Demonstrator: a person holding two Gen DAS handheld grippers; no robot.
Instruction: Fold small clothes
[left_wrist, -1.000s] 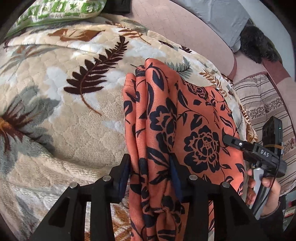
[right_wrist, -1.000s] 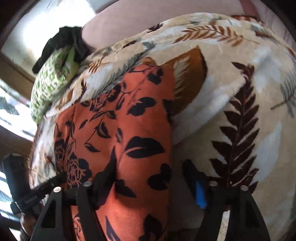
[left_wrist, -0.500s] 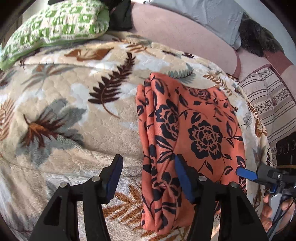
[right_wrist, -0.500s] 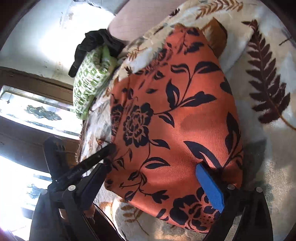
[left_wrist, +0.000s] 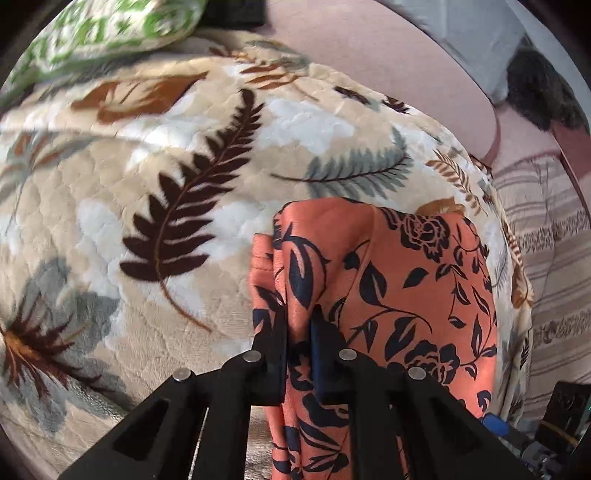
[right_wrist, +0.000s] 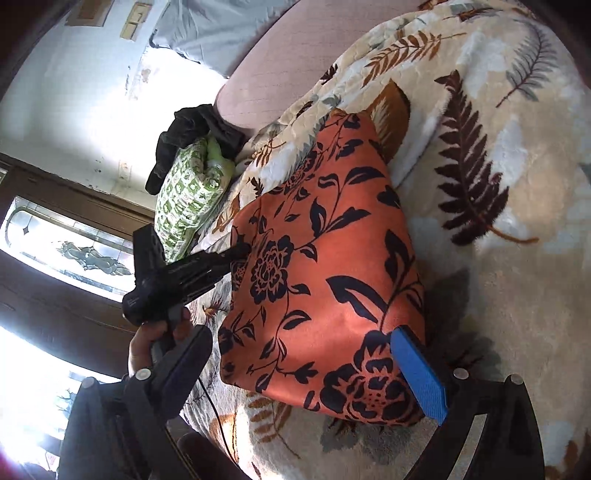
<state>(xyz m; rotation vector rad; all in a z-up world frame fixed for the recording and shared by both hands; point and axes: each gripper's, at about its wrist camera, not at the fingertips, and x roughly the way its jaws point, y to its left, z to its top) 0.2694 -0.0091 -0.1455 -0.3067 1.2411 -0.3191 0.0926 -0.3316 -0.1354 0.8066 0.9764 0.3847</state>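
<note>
Your left gripper (left_wrist: 298, 334) has just clamped on the bunched edge of the orange floral garment (left_wrist: 399, 295), a smooth, thin cloth printed with dark roses and leaves, folded into a rough rectangle. It lies on the plush, quilted leaf-print blanket (left_wrist: 155, 206) straight ahead of both tools. Your right gripper (right_wrist: 314, 373) stands wide, released, its blue pad (right_wrist: 419, 373) beside the garment's near corner. A green patterned pillow (right_wrist: 188, 199) sits beyond.
</note>
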